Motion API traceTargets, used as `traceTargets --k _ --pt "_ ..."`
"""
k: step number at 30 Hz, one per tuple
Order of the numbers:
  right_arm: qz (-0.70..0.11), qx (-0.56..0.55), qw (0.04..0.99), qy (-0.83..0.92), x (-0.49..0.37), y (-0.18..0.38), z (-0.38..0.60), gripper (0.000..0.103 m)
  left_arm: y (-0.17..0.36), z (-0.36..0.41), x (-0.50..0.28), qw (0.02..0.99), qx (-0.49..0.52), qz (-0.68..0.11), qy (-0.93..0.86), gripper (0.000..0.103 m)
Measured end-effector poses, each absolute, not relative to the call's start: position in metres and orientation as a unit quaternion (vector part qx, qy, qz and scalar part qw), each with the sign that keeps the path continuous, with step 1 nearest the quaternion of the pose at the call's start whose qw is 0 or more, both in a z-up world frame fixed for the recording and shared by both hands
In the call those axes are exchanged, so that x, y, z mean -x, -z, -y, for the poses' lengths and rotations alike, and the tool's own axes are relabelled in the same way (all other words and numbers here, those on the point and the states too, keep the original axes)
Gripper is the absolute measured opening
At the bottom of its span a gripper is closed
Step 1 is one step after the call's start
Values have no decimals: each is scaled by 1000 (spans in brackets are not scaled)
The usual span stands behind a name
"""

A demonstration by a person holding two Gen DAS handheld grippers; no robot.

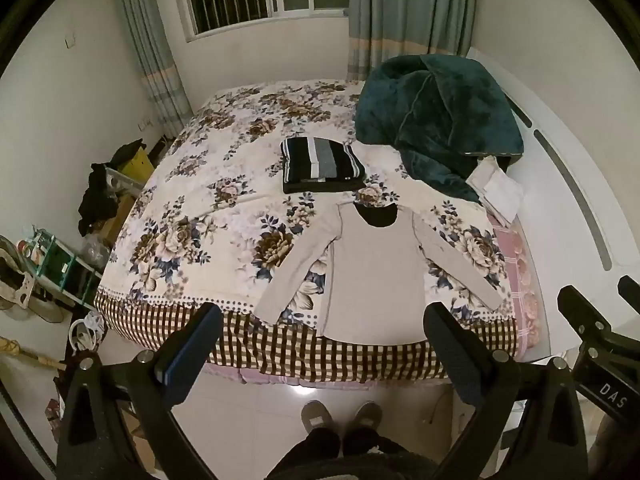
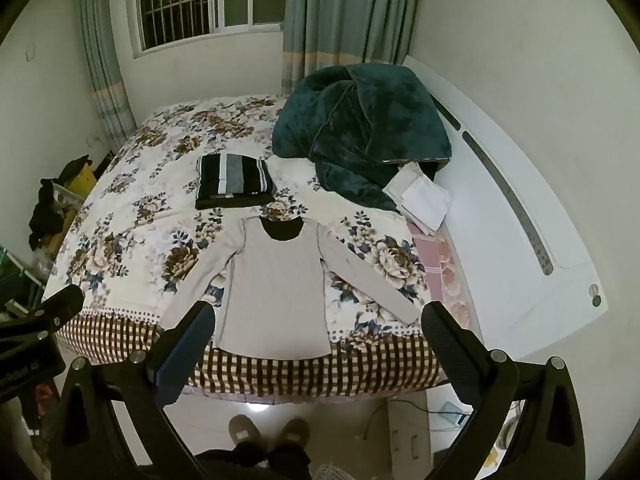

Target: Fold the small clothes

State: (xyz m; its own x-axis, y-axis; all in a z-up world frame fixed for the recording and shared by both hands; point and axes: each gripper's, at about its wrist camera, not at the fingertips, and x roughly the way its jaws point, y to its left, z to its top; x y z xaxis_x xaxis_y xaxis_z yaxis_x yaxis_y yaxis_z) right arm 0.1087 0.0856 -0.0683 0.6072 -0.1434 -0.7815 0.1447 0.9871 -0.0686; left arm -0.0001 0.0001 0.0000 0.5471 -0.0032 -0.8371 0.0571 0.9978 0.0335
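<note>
Beige top [image 1: 376,276] lies flat (sleeves spread) at the bed's [image 1: 168,216] near edge; left gripper [image 1: 324,336] and right gripper [image 2: 320,332] both gape, empty.

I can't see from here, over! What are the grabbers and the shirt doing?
Left gripper open, empty. Right gripper open, empty. Beige shirt flat on bed, sleeves spread, unfolded. Striped folded garment beyond collar, apart; nothing blocking.

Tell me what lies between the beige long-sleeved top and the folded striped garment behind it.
Only bare floral bedspread separates the beige top from the folded striped garment. The narrow gap shows in both wrist views.
</note>
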Motion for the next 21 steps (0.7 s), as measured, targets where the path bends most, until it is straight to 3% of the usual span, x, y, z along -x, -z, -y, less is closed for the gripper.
traceTargets --k 21 --pt "-433 -1 898 75 -105 62 -89 103 -6 -7 -1 882 -31 -469 16 103"
